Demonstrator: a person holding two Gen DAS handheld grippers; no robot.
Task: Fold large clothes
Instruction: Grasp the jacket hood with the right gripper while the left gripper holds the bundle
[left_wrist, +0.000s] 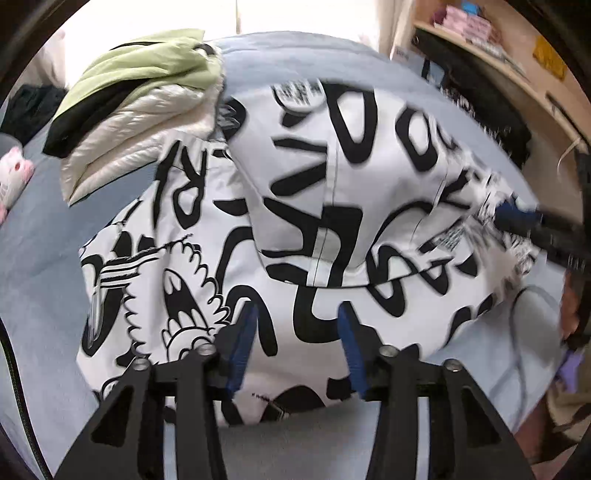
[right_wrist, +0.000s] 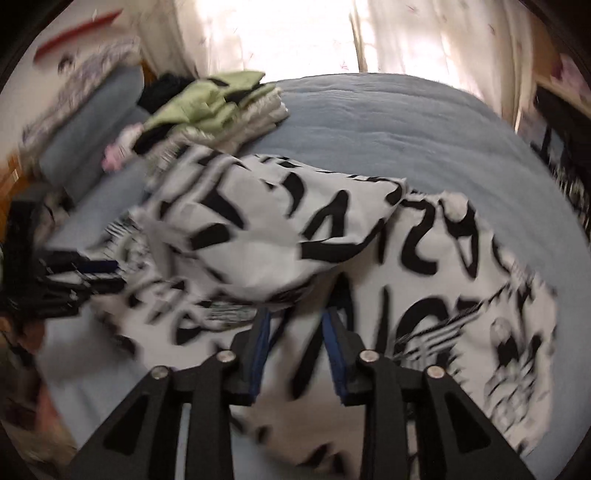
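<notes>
A white jacket with black graffiti print (left_wrist: 295, 221) lies partly folded on the blue bedspread (left_wrist: 40, 236), just beside a stack of folded clothes (left_wrist: 136, 107) at far left. The left gripper (left_wrist: 295, 325) hovers over its near hem, fingers spread and empty. The right gripper (right_wrist: 297, 321) (badly blurred) stands parted over the cloth; I cannot tell whether it pinches any.

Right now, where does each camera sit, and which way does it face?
Left wrist: on the left tool, looking along its open fingers across the printed jacket toward the clothes pile; the right tool enters from the right.
Right wrist: on the right tool, looking over the jacket toward the curtains; the left tool shows at left.
Shared: jacket, pile, blue bed.
</notes>
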